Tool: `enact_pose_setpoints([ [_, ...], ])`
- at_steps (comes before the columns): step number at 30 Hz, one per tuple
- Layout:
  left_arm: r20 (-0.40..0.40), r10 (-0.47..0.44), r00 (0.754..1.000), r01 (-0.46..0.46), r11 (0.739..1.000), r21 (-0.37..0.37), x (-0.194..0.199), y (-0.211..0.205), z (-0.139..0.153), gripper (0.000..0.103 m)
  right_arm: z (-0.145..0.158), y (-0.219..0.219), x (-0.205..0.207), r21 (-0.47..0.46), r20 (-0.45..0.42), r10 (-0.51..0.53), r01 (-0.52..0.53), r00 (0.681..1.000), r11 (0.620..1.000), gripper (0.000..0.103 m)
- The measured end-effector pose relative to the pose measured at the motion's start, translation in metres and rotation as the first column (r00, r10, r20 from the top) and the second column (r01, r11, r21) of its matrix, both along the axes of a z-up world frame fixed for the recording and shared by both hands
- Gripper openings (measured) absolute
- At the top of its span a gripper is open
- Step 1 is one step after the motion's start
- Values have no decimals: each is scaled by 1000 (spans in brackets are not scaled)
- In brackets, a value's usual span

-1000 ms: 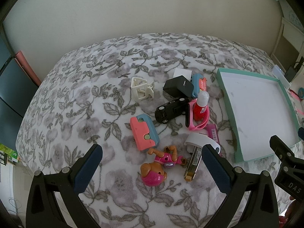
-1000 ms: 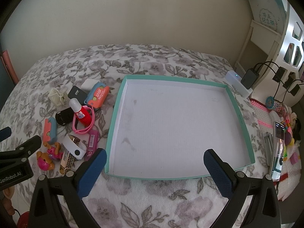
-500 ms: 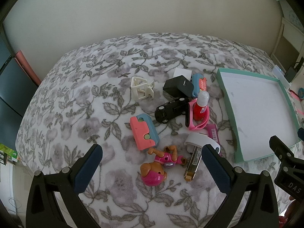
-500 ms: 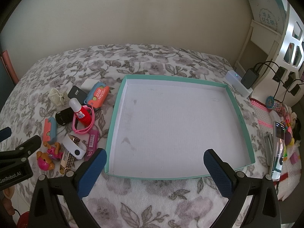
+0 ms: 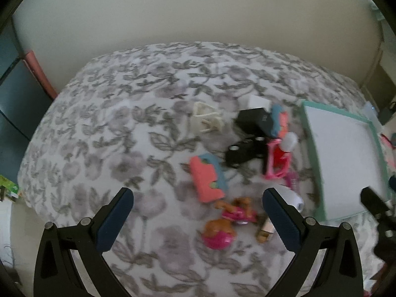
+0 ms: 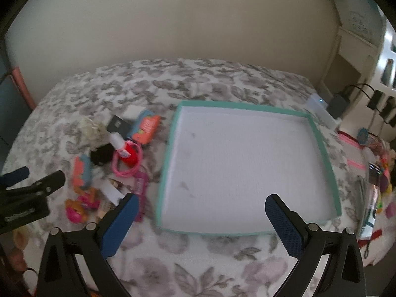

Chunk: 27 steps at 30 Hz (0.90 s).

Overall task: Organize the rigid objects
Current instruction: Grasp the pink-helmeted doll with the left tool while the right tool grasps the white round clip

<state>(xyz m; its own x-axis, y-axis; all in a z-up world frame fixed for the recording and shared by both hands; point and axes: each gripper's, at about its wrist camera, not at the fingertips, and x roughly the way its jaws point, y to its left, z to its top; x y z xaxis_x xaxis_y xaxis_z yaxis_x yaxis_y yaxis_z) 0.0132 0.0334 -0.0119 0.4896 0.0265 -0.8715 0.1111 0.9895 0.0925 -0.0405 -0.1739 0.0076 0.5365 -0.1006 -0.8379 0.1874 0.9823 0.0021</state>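
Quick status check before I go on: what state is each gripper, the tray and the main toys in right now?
left gripper: open, holding nothing
right gripper: open, holding nothing
teal tray: nothing in it
red bottle: lying inside the pink ring, white cap on
black toy car: on the floral cover, outside the tray
dog figure: lying down, outside the tray

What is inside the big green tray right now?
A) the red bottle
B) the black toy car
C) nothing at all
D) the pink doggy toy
C: the tray shows only its bare white bottom, while the toy car, the doggy toy and the red bottle all lie on the flowery blanket to its left.
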Motion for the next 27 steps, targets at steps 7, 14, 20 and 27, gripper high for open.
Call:
enact_pose_setpoints([
  [7,-74,25,997,-27,999,-35,7,21,-19,103,-6,34,36,75,-70,112,-107,991,991,103],
  [14,-120,-13,993,7,999,-43,5,17,-40,103,-37,53,57,115,-159,153,-136,975,984,97],
  [20,-145,-55,988,47,997,-58,4,8,-49,103,-55,61,68,187,-183,186,-152,965,970,85],
  [27,-181,-93,979,80,994,-79,4,-1,-60,98,-68,79,74,198,-198,247,-208,948,958,75],
])
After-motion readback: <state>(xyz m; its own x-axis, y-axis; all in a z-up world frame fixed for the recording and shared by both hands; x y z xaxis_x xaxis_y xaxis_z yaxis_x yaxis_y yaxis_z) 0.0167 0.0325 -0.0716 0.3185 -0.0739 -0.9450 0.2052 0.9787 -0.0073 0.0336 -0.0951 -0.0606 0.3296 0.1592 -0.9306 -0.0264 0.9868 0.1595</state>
